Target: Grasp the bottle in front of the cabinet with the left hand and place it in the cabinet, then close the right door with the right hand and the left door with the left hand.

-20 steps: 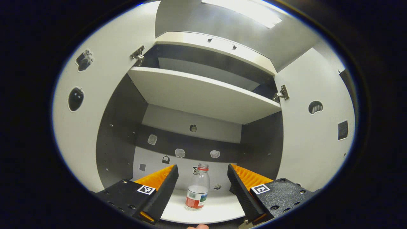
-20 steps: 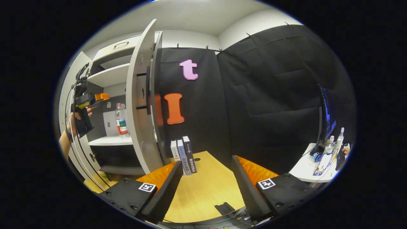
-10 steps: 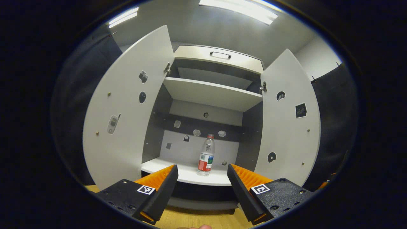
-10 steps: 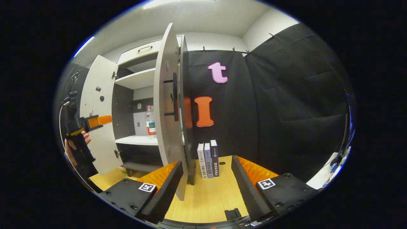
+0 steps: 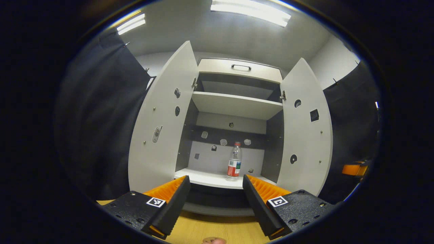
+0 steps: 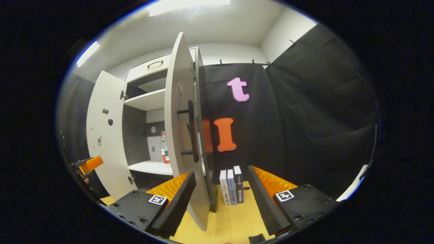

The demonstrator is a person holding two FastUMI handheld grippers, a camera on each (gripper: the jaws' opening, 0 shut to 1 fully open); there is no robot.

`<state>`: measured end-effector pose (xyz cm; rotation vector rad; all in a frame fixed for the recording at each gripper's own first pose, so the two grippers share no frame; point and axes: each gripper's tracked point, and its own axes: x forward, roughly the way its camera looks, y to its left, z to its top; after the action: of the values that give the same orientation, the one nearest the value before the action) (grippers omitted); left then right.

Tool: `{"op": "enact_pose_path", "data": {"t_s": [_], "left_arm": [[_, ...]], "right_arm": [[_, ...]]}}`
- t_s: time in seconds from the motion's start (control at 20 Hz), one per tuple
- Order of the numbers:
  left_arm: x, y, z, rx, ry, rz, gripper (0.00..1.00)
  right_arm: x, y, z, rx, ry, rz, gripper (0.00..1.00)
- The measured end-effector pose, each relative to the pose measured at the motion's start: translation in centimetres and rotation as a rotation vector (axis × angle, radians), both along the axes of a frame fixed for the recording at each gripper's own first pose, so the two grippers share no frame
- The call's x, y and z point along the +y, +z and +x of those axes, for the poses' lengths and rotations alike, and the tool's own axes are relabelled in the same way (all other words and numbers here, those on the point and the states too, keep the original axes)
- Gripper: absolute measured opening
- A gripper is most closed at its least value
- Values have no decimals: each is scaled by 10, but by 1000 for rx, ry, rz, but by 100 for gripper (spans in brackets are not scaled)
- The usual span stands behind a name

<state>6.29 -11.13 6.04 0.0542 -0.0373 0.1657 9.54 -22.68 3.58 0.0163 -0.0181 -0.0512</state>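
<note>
The clear bottle (image 5: 234, 161) with a red label and red cap stands upright on the cabinet's lower shelf (image 5: 206, 178), right of centre. Both white doors hang open: the left door (image 5: 159, 135) and the right door (image 5: 305, 142). My left gripper (image 5: 215, 178) is open and empty, held back from the cabinet over the wooden floor. My right gripper (image 6: 221, 172) is open too, close to the right door (image 6: 183, 128), which is seen edge-on, its lower edge between the fingers without touching them. The door's dark handle (image 6: 192, 135) faces right. The bottle (image 6: 165, 152) shows past that door.
An upper shelf (image 5: 237, 105) and a drawer with a handle (image 5: 241, 67) sit above. Three books (image 6: 231, 184) stand on the wooden floor (image 6: 230, 223) by the black cloth wall. The left gripper (image 6: 89, 164) shows at the far left, the right gripper (image 5: 354, 168) beyond the right door.
My left gripper has drawn back out of the cabinet, leaving the bottle standing on the shelf. My right gripper has moved closer to the right door's edge.
</note>
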Motion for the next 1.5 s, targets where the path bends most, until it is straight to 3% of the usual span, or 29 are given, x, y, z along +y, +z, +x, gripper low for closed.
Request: {"op": "enact_pose_path", "data": {"t_s": [0.2,0.55,0.7,0.85,0.9,0.95,1.15,1.5], "left_arm": [[13,-20,8,52,-56,-36,95],[41,-45,20,91,-96,-125,94],[47,-47,23,84,-119,-113,94],[48,-50,25,84,-133,-124,95],[45,-52,25,88,-150,-139,94],[44,-55,24,90,-163,-157,95],[46,-57,25,87,-184,-166,94],[70,-57,15,85,-152,-161,95]], "right_arm": [[-5,41,32,-55,-109,-54,99],[8,45,60,-44,-138,-54,99],[13,44,61,-33,-150,-103,95],[26,47,60,-35,-122,-144,94],[31,47,60,-37,-108,-131,87],[36,46,59,-35,-89,-115,94],[72,41,57,-33,-24,-98,94],[155,33,78,-28,123,-77,94]]}}
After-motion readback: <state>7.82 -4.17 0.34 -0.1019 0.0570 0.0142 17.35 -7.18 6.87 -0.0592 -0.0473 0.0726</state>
